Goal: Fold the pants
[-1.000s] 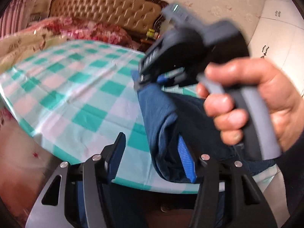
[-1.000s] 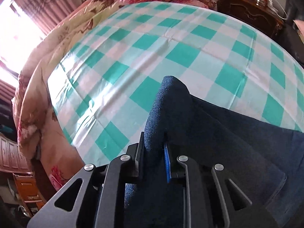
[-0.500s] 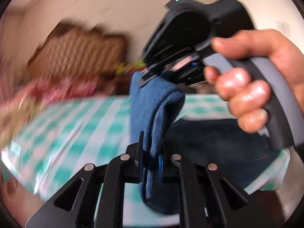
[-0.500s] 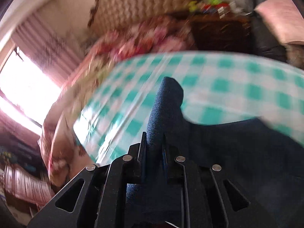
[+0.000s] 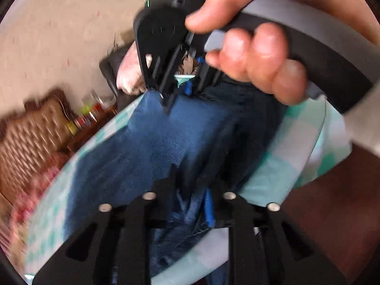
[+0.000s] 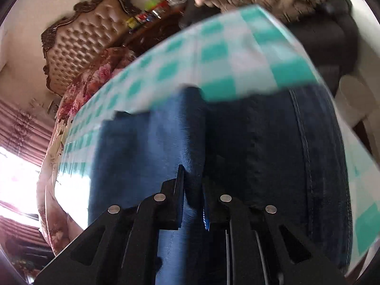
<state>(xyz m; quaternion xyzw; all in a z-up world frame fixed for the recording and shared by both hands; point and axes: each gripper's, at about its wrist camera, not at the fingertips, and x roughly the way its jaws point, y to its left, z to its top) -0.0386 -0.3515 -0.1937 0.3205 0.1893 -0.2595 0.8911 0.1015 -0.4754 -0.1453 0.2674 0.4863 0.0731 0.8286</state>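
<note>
**Across the checked cloth, a fold half made**

Low in both frames the dark blue pants [image 6: 249, 147] lie spread over the teal-and-white checked cloth [image 6: 237, 54] of the table, one layer lifted over another. The left gripper [image 5: 190, 199] has its jaws narrowed on a bunched edge of denim at the bottom centre. The right gripper [image 6: 192, 194] likewise pinches a ridge of fabric, its jaws nearly together. Judging from this, a first fold is being carried across; laying it flat, smoothing and any further folds remain. In the left view, the right hand [image 5: 256, 54] and its tool fill the upper right, crowding the space above the fabric. A tufted headboard [image 6: 78, 45] sits upper left, floral bedding [image 6: 95, 76] below it, bottles on a dark cabinet beyond. Motion blur hides finer detail
</note>
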